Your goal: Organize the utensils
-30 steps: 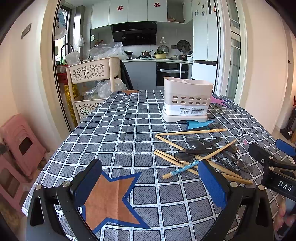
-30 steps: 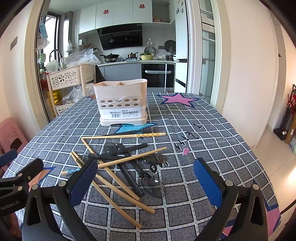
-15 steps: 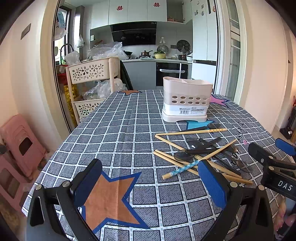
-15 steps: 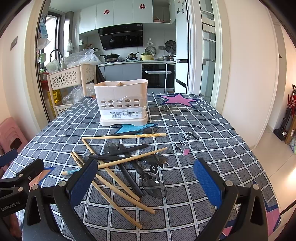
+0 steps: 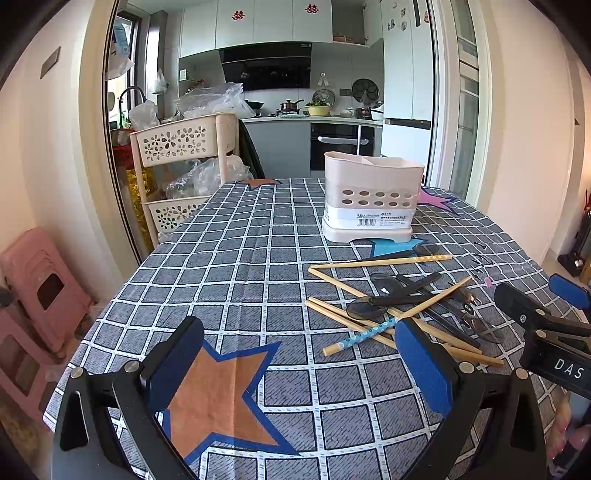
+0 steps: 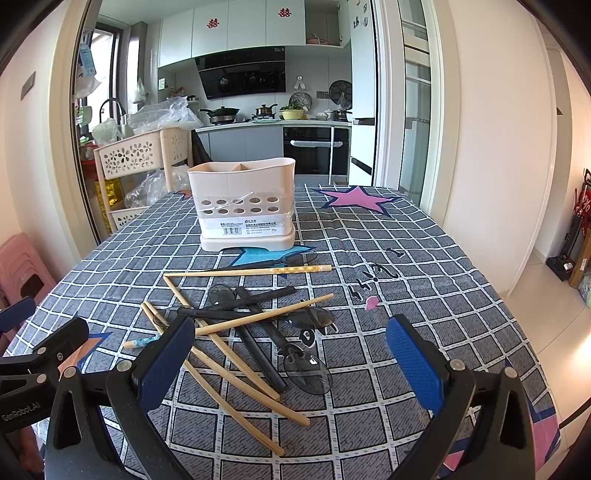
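Both tools, left (image 5: pixel 295 363) and right (image 6: pixel 291 354), are held wide apart, empty. The chopsticks (image 6: pixel 236 360) and black spoons (image 6: pixel 264 332), light, stiff and likely slippery, lie crossed mid-counter before the holder (image 6: pixel 243 206); a free overhanging end is best pinched.

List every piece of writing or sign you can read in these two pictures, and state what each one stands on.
"DAS": right tongs' body, rest cut off.
"GenRobot.AI": left tongs' body.
Red double-happiness signs: two upper cabinet doors.
Barcode label on the utensil holder: print too small to read.
Black script on the tablecloth: unreadable.
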Motion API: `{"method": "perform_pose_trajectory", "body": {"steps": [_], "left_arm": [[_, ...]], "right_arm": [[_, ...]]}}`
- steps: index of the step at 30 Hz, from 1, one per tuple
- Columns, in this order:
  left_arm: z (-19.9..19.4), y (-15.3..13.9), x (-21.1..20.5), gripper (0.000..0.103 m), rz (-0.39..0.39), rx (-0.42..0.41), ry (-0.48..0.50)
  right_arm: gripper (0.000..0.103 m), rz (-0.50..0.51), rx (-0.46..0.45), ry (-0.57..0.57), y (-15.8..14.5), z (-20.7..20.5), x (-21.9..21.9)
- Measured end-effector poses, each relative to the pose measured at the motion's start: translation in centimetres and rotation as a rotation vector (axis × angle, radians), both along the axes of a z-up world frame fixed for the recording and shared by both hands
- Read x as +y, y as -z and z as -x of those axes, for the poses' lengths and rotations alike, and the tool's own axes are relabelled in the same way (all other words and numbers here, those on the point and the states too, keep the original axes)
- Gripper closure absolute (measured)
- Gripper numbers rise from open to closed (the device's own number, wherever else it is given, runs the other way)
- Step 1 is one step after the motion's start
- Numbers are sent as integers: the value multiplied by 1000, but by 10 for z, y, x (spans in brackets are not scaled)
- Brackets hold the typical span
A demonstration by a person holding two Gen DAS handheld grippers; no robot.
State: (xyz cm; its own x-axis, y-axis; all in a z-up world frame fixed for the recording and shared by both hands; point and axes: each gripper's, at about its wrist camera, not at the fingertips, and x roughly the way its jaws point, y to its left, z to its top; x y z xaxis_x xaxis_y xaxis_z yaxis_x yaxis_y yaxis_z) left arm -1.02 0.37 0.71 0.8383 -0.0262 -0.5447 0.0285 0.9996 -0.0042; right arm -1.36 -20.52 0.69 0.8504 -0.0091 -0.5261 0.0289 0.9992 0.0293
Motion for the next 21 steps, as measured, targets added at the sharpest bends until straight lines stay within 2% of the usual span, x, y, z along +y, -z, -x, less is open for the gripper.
{"method": "perform_pose_trajectory", "body": {"steps": [21], "left_arm": [[1, 3, -2, 0, 0, 7, 2]], "right_arm": [[0, -1, 3, 0, 0, 0, 0]]}}
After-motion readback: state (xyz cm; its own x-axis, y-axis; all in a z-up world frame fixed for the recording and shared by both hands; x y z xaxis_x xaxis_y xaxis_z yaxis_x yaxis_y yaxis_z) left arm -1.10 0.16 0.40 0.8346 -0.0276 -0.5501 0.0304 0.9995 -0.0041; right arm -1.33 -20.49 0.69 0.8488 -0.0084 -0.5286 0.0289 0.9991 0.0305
